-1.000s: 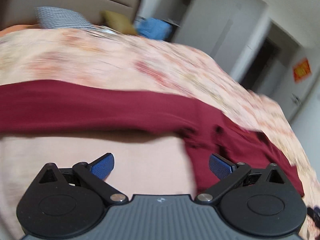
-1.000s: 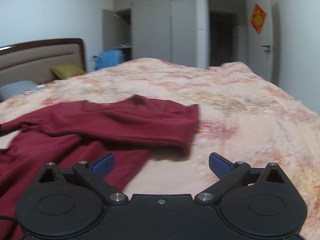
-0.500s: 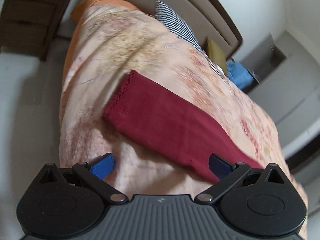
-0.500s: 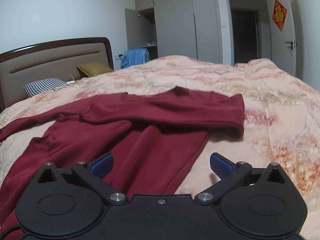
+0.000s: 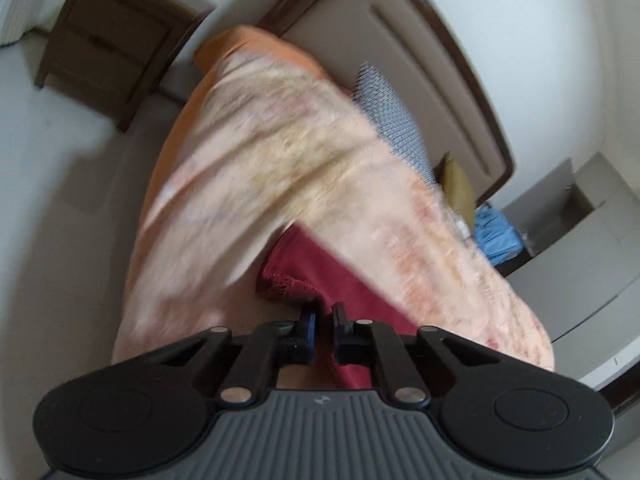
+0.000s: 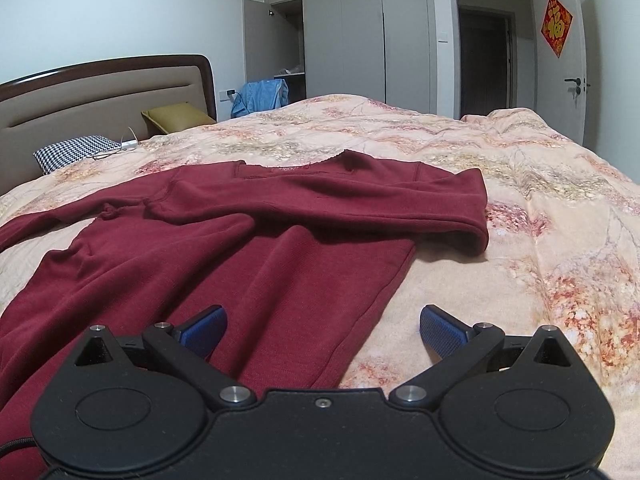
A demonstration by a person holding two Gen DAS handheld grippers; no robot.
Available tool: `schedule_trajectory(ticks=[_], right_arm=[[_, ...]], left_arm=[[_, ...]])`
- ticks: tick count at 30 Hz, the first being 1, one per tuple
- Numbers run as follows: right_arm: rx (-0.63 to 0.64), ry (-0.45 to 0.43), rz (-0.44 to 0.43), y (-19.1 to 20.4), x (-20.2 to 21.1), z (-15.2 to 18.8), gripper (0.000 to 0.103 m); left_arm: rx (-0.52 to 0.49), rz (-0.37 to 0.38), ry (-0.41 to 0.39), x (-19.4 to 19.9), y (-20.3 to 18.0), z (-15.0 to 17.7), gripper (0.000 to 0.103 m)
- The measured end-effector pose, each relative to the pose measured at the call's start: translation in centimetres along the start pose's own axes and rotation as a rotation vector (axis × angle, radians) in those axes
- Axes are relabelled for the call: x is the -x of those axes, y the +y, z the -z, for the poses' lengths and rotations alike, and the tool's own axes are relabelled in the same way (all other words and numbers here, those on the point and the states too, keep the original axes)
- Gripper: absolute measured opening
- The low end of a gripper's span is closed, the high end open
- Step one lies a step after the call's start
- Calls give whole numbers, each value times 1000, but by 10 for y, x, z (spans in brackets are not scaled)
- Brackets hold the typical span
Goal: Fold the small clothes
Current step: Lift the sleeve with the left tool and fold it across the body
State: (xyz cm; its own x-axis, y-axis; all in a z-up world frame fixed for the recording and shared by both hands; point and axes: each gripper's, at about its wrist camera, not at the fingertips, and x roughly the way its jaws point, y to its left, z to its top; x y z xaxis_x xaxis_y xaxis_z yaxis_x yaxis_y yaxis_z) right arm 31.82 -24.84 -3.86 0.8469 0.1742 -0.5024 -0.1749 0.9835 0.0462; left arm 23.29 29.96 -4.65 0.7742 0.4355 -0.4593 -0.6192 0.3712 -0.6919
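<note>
A dark red long-sleeved top (image 6: 248, 248) lies spread on the bed, its right sleeve folded across the chest. My right gripper (image 6: 322, 326) is open and empty, hovering low over the top's lower right edge. In the left wrist view my left gripper (image 5: 323, 320) is shut on the cuff end of the top's left sleeve (image 5: 304, 276), near the bed's left side. The sleeve bunches just ahead of the fingers.
The bed carries a peach floral quilt (image 6: 520, 184). A checked pillow (image 6: 76, 152) and an olive pillow (image 6: 176, 116) lie by the headboard (image 6: 100, 96). A brown nightstand (image 5: 108, 44) stands on the floor left of the bed. Blue clothes (image 6: 260, 96) hang near the wardrobe.
My left gripper swung to the sleeve's cuff end and closed on it. My right gripper moved closer over the top's body and stayed open.
</note>
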Motion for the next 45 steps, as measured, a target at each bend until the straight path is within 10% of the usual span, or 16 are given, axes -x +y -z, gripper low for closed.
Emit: schedule_trajectory(ticks=[10, 19, 30, 39, 45], right_arm=[[-47, -33, -23, -8, 2, 4, 102], [-124, -64, -68, -21, 5, 10, 102], [-211, -91, -104, -34, 8, 15, 102], [-245, -100, -125, -39, 9, 18, 103], [-245, -98, -123, -39, 8, 17, 103]], left_arm=[[-537, 233, -194, 36, -152, -12, 5], [-1021, 638, -192, 90, -292, 112, 5], [-1135, 694, 226, 51, -323, 304, 5], [-1126, 720, 455, 39, -288, 330, 6], [-1084, 754, 494, 45, -283, 317, 64]])
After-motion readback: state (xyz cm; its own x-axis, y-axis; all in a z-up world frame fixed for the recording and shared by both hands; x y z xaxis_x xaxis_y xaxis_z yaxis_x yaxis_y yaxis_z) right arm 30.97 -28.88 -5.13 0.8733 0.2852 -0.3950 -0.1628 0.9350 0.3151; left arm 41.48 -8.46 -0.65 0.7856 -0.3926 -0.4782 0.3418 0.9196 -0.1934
